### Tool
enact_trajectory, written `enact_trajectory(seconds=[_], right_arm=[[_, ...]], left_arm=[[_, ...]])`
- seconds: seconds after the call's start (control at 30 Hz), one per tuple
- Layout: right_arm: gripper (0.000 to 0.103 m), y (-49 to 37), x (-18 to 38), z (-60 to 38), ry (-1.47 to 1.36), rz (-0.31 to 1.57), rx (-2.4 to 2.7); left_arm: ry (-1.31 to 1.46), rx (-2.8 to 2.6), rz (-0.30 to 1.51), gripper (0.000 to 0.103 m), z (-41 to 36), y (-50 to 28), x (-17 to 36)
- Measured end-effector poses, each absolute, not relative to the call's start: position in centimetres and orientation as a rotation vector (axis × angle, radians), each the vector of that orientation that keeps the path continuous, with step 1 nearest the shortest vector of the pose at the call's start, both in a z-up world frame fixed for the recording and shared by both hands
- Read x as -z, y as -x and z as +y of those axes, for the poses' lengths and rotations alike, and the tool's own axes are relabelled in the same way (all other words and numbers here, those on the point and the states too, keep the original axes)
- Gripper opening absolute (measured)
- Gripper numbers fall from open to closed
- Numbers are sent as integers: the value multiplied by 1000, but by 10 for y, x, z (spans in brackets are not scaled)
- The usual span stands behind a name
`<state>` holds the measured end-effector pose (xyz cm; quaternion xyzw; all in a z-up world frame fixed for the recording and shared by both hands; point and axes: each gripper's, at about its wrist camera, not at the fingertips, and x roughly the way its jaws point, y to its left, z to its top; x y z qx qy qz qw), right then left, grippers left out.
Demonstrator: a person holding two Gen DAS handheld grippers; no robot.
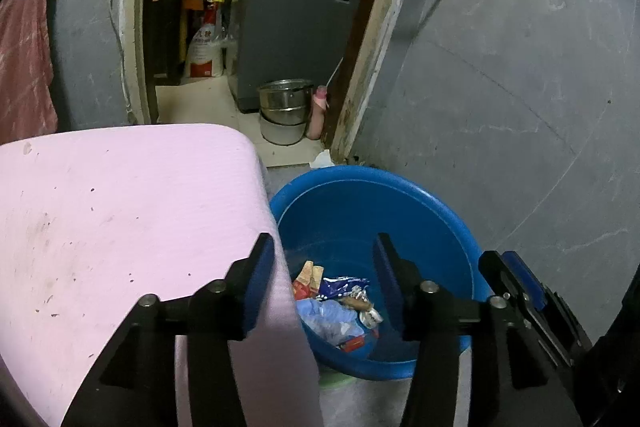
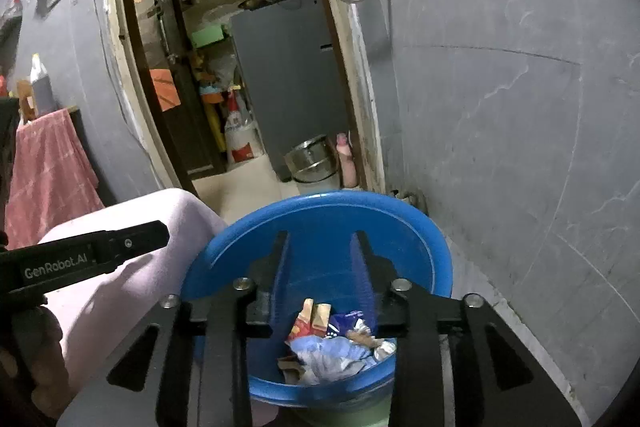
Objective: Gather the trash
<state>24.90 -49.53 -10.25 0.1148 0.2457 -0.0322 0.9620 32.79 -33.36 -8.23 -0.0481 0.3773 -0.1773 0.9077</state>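
Lying in the blue basin (image 1: 400, 187), the trash (image 1: 340, 307) sits below both grippers' parted, empty jaws.

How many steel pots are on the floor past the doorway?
2: steel pots stacked, upper one nested in the lower, beside the pink bottle by the grey appliance. Others may be hidden.

The left gripper (image 1: 323, 259) has two matte black fingers faced with deep blue pads (image 1: 260, 283); angular black linkage bars with triangular cut-outs carry them, joined by round silver screws (image 1: 218, 286); the right gripper (image 2: 320, 259) shares this build, its blue pads ribbed, its pivots capped with silver screws (image 2: 243, 283); seen from the right wrist, the left tool's black body bears white "GenRobot.AI" lettering (image 2: 56, 269).
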Motion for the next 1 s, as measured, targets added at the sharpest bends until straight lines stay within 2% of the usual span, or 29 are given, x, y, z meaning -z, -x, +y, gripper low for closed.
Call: enact_trajectory(seconds=[0.13,0.27,0.33,0.43,0.5,0.63,0.8,0.97,1.0], right_arm=[[35,-241,95,-497,-235,475,66],[52,-223,79,-493,-246,419,60],[54,-213,67,-491,-243,382,61],[63,-201,50,-485,-233,341,61],[73,-191,39,-481,-242,314,56],[80,-176,22,-471,-234,290,47],[100,-149,-1,-457,-204,252,52],[103,-125,-20,-442,-189,225,42],[103,-120,-24,-438,-181,222,40]], left_arm=[[123,366,746,57,-326,-319,73],[157,380,699,67,-313,-307,55],[175,391,654,76,-303,-298,43],[168,400,593,80,-292,-282,25],[158,402,557,81,-286,-273,14],[159,402,494,82,-269,-254,-9],[198,397,459,82,-242,-231,-29],[191,389,416,83,-219,-206,-44],[187,390,409,86,-214,-198,-46]])
